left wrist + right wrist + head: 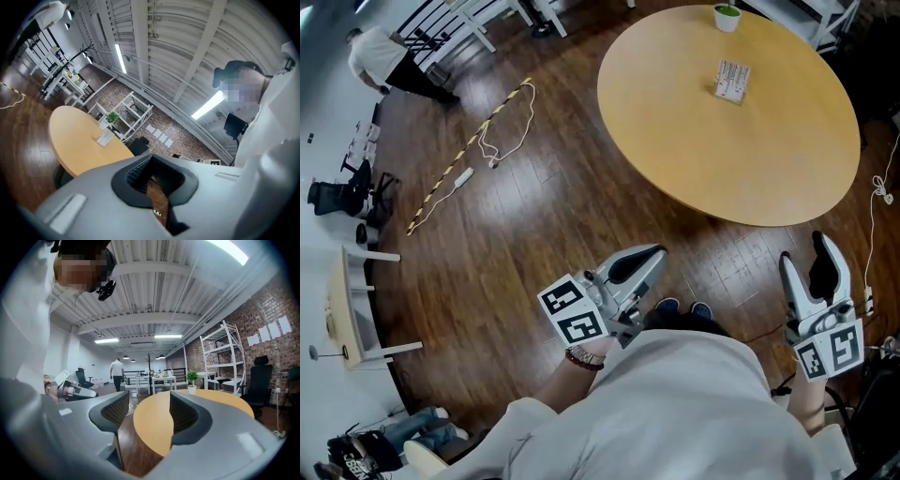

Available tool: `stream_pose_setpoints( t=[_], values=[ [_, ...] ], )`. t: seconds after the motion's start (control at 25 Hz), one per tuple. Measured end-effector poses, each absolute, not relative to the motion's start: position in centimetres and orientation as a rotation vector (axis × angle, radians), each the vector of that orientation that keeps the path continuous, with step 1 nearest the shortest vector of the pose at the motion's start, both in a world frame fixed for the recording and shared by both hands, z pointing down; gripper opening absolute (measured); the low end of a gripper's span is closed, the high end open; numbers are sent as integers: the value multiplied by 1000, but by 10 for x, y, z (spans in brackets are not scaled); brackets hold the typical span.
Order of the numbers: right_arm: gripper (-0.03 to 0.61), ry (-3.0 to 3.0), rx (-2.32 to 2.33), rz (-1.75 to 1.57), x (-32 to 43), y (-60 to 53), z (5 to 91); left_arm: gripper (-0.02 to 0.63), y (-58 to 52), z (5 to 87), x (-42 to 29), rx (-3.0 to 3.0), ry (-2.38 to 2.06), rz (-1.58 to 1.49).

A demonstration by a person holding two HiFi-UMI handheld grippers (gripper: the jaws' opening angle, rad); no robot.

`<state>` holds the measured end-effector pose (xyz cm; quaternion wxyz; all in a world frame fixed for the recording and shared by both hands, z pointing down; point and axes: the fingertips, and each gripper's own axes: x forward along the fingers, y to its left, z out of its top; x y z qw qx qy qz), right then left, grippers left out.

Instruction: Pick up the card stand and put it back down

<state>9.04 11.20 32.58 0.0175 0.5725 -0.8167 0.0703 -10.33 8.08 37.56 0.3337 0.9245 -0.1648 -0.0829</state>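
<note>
Right up close, a white garment (675, 412) fills the bottom of the head view, soft and creased. Both tools come out of it.

The left gripper (654, 253) is a smooth grey-white shell with black ribbed pads. Its jaws are clenched together on nothing, and in the left gripper view only a thin slit of brown floor shows through the pads. Its marker cube (574, 312) sits just ahead of a beaded wristband (585, 357).

The right gripper (804, 251) is released, its jaws standing well apart. The right gripper view shows only tabletop and floor between the textured black pads, so nothing is held. Both tools hang over the floor, short of the table.

The card stand (732, 81) is a small upright white rectangle with print. It stands on the far half of the round table (741, 169), well apart from both grippers. The tabletop is matte pale wood, a clean circle with a thin rim. A wide sweep of it lies between the near rim and the card stand. A little green plant in a white pot (727, 16) stands at the far edge, near the card stand but not touching it.

The floor (534, 225) is dark, glossy wood planks. Off to the left, a white cable (508, 131) loops beside a yellow-and-black striped strip (455, 169), both well apart from the table. Dark shoe toes (680, 307) peek out between the two grippers, near the table's near rim.
</note>
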Motion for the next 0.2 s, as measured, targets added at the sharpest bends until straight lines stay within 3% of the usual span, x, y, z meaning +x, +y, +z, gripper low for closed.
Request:
stream_pose_setpoints(
  t=[0.2],
  values=[
    [262, -2664, 1656, 180, 53, 164, 308, -14, 135, 346, -64, 2446, -335, -199]
  ],
)
